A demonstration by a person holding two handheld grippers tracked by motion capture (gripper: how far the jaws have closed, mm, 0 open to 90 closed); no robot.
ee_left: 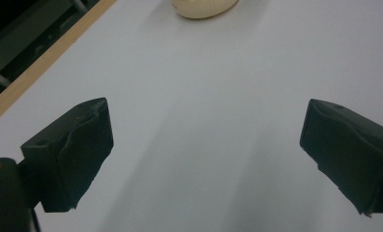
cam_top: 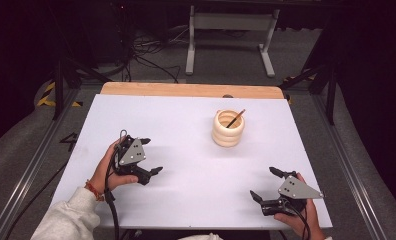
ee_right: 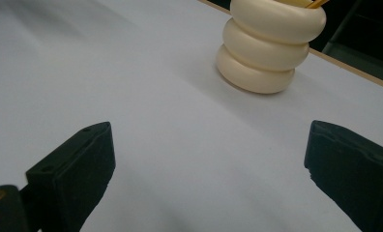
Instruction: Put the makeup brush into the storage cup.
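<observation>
Cream ribbed holder (cam_top: 228,128) stands upright right of the table's (cam_top: 186,200) centre; pencil (cam_top: 235,119) inside leans, tip up toward far right. Left gripper (cam_top: 152,156) and right gripper (cam_top: 264,184) both gape wide, holding nothing, well apart from it.

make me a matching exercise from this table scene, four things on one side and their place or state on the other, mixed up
Things:
1. pencil
2. ringed holder
3. left gripper
4. right gripper

Places or states:
A. open, near the table's front right corner
B. cream, standing upright on the white table
C. open, at the front left of the table
D. leaning inside the cream pot

Pairs: 1-D, 2-B, 3-C, 4-A
</observation>
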